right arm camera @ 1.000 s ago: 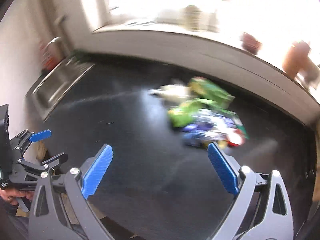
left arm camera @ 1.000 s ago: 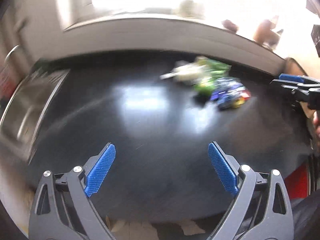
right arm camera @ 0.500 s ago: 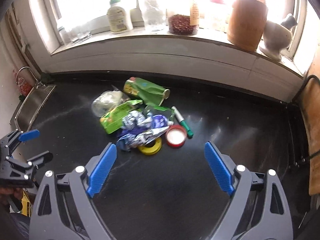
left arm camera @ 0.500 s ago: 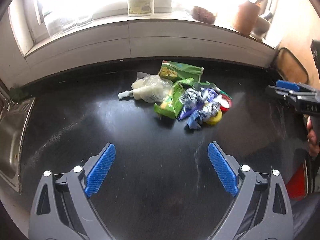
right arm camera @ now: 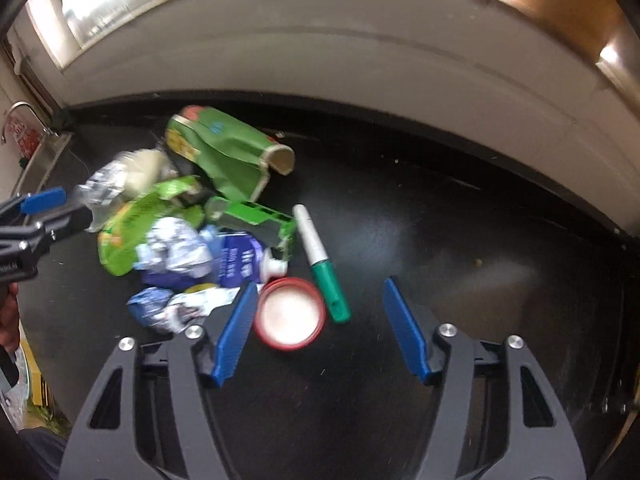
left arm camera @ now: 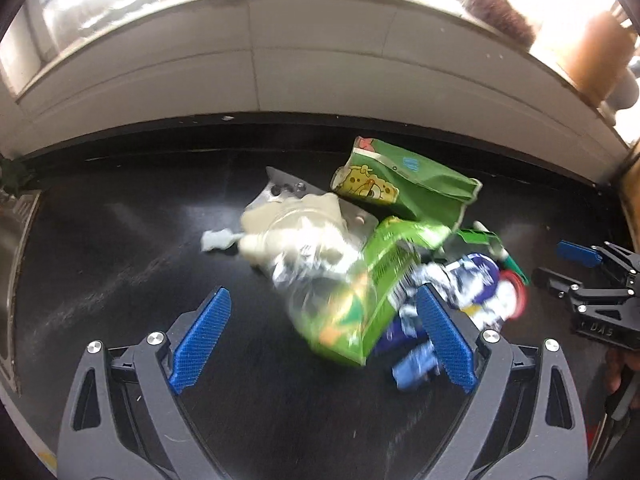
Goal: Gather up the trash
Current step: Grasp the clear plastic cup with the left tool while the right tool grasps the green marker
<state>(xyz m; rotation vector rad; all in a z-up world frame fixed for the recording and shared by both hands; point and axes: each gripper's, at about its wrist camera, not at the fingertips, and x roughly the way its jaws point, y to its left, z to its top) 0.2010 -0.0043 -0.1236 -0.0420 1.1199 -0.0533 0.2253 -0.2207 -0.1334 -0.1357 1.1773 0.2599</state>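
Observation:
A pile of trash lies on the black counter: a clear plastic bag, a large green snack bag, a light green packet and blue foil wrappers. My left gripper is open and low over the pile, the light green packet between its fingers without touching them. In the right wrist view, a red lid and a green-capped marker lie between the jaws of my right gripper. Those jaws are closing, and the pads do not press on anything.
A steel sink is set in the counter at the far left, with a tap behind it. A pale tiled upstand and a window sill with a wooden holder bound the back. Bare counter lies right of the marker.
Both grippers have dropped and come forward onto the pile, which now fills the views. The right gripper's jaws have narrowed around the red lid and marker.

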